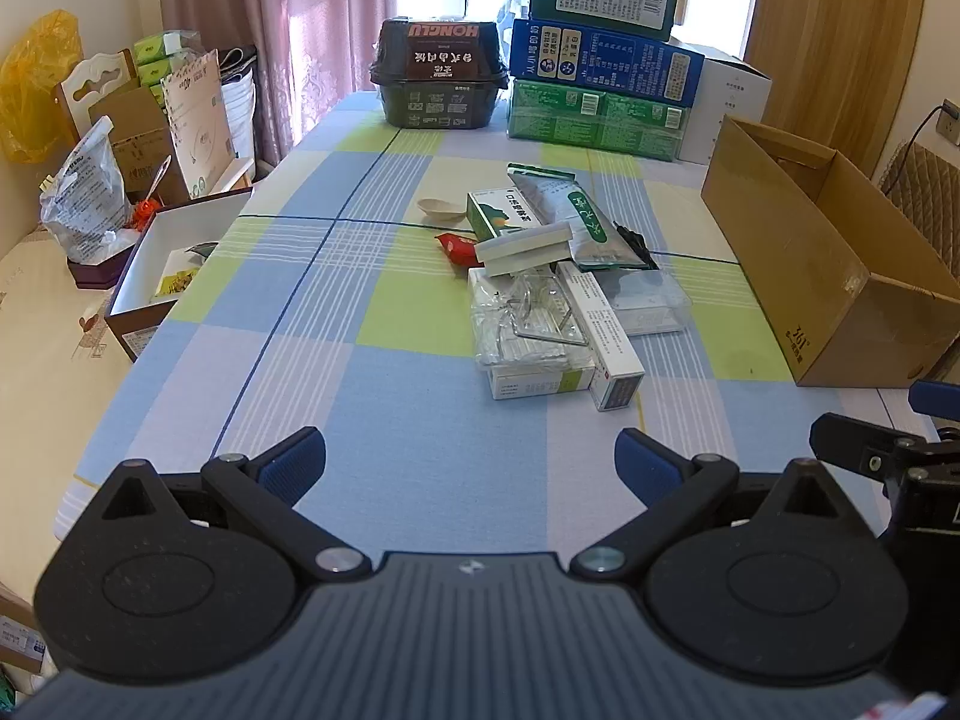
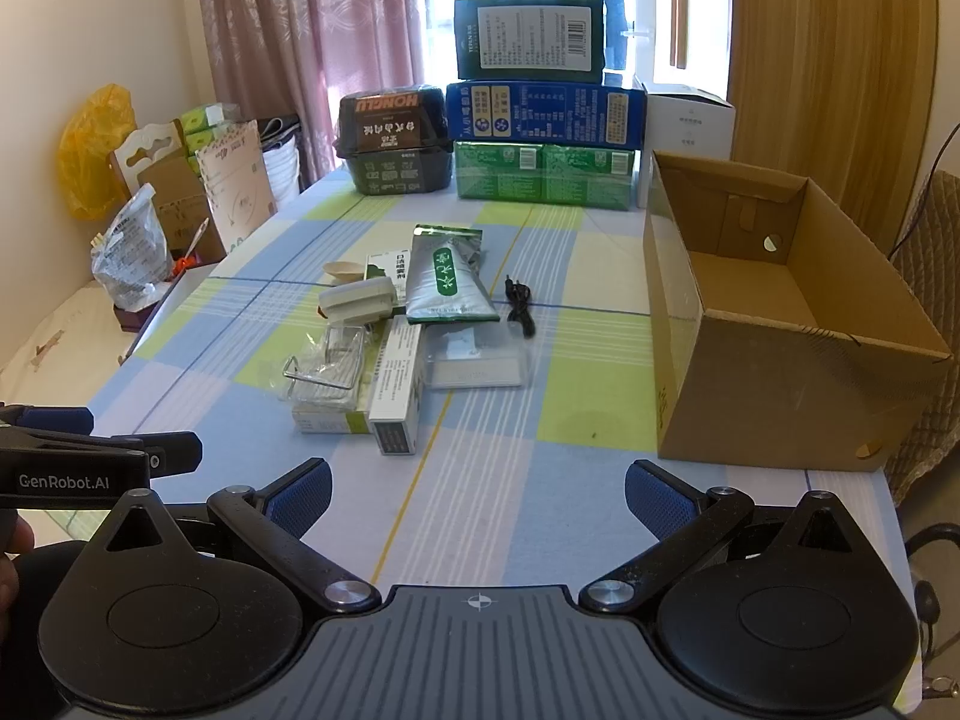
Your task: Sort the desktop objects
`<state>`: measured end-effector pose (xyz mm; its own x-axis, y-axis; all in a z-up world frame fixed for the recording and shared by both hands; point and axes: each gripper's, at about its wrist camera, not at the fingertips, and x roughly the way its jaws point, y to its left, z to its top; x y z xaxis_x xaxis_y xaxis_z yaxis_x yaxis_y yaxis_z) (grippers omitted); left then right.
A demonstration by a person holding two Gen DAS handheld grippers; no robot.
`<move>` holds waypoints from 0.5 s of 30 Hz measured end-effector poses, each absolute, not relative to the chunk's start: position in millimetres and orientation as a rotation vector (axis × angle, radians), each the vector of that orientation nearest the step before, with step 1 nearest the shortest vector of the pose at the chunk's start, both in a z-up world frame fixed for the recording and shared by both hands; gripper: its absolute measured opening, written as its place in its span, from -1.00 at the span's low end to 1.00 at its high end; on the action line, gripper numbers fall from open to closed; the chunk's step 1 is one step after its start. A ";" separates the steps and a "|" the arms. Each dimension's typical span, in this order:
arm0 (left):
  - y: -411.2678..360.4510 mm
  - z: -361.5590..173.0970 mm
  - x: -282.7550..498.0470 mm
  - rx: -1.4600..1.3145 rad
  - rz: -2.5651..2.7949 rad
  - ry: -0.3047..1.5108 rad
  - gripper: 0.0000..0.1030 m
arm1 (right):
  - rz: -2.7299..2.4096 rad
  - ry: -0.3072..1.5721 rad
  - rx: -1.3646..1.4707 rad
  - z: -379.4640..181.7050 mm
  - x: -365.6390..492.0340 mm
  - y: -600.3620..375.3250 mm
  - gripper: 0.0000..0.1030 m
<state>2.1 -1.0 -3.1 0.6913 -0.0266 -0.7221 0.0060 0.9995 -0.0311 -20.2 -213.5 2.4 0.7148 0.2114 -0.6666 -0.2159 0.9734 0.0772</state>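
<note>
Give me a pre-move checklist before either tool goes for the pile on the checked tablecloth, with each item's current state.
1. Left tool open and empty: ok, jaws wide, nothing between them.
2. Right tool open and empty: ok, same.
3. Cardboard box ready to receive: ok, top open, interior looks empty.
4. Path to the pile clear: ok, only bare tablecloth lies between the tools and the nearest white carton.
5. Items separable: not ok, the wire rack and cartons overlap; the silver pouch rests on neighbours.
6. Black cable free: ok, it lies apart on the cloth.
</note>
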 end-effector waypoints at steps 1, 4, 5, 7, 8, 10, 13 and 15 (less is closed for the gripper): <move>-1.0 -3.1 2.2 -0.027 -0.018 0.808 0.96 | 0.236 0.737 -0.007 2.4 -20.3 -213.4 0.97; -0.9 -3.2 2.2 -0.027 -0.018 0.808 0.96 | 0.237 0.737 -0.008 2.4 -20.3 -213.3 0.97; -0.9 -3.2 2.2 -0.028 -0.019 0.808 0.96 | 0.236 0.737 -0.008 2.3 -20.2 -213.5 0.97; -1.0 -3.4 2.3 -0.028 -0.018 0.808 0.96 | 0.237 0.737 -0.009 2.1 -20.2 -213.4 0.97; -1.1 -3.5 2.3 -0.028 -0.019 0.808 0.96 | 0.236 0.737 -0.009 2.1 -20.2 -213.3 0.97; -1.1 -3.6 2.3 -0.028 -0.018 0.808 0.96 | 0.236 0.737 -0.010 2.0 -20.2 -213.2 0.97; -1.1 -3.7 2.3 -0.028 -0.019 0.809 0.96 | 0.236 0.737 -0.011 1.8 -20.2 -212.9 0.97; -1.0 -3.7 2.3 -0.029 -0.019 0.809 0.96 | 0.236 0.737 -0.011 1.6 -20.1 -213.3 0.97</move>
<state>2.3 -1.0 -3.7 0.6903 -0.0281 -0.7230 0.0063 0.9994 -0.0329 -20.1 -213.3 1.6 0.7150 0.2094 -0.6670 -0.2171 0.9734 0.0728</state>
